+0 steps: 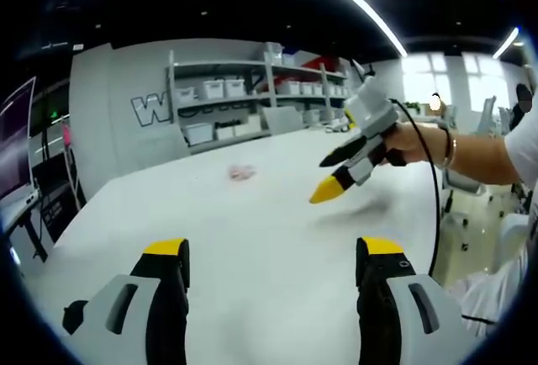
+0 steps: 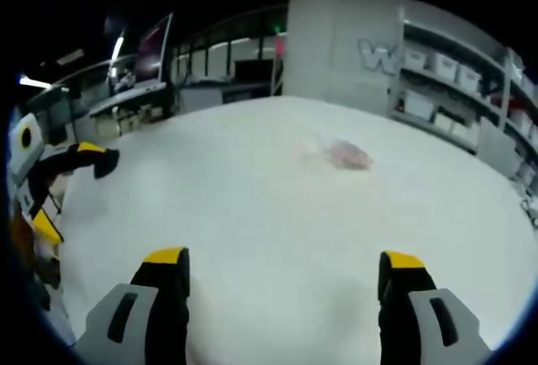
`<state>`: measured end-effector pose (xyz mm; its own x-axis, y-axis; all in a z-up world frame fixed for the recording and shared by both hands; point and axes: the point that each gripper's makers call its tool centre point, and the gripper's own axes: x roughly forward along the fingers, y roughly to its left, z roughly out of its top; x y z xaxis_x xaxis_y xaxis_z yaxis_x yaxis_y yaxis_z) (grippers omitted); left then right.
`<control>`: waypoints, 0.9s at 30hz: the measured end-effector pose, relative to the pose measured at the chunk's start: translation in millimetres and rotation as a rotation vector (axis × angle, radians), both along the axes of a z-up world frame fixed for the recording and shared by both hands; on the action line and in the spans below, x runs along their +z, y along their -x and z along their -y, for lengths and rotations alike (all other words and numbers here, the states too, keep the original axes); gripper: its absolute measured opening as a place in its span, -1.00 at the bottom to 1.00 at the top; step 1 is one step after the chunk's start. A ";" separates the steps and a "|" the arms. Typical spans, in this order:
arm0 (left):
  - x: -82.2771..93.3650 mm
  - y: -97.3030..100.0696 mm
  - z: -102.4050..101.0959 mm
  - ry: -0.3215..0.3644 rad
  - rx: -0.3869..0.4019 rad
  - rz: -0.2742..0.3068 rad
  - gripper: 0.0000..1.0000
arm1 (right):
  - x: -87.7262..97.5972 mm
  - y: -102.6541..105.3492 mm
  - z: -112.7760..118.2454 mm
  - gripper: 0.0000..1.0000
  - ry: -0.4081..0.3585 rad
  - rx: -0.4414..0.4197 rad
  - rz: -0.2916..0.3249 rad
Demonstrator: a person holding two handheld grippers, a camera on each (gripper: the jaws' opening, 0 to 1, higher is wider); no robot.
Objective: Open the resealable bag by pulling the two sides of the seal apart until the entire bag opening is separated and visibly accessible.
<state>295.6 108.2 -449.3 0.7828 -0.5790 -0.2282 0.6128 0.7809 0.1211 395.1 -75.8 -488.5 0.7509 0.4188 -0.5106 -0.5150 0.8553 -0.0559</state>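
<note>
A small clear resealable bag (image 1: 242,172) with pink contents lies flat on the white table (image 1: 252,239), well ahead of both grippers. In the left gripper view my left gripper (image 1: 273,251) is open above the table with nothing between its yellow-tipped jaws. A hand (image 1: 412,142) holds my right gripper (image 1: 326,178) in from the right, short of the bag. The right gripper view has the bag (image 2: 345,155) ahead and slightly right, and my right gripper (image 2: 284,260) stands open and empty. The left gripper (image 2: 67,188) shows at the left edge, its jaws apart.
Shelves (image 1: 252,100) with white bins line the far wall behind the table. A cable (image 1: 435,214) hangs from the right gripper. Desks with monitors (image 2: 151,54) stand beyond the table's far left edge, and a chair (image 1: 462,180) sits at the right.
</note>
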 end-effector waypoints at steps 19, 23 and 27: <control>2.0 0.0 -0.4 0.006 0.004 0.006 0.62 | 0.6 7.1 1.5 0.88 -0.020 -0.008 0.011; 2.3 -1.6 -0.3 0.006 0.005 0.006 0.62 | -1.3 8.2 1.6 0.88 -0.022 -0.007 0.007; 3.0 -1.7 0.5 0.008 0.002 0.008 0.62 | -0.8 11.8 1.7 0.88 -0.027 -0.007 0.008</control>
<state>297.3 107.7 -446.2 0.7855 -0.5793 -0.2177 0.6105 0.7829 0.1198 383.3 -77.5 -489.3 0.7578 0.4272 -0.4932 -0.5086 0.8602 -0.0363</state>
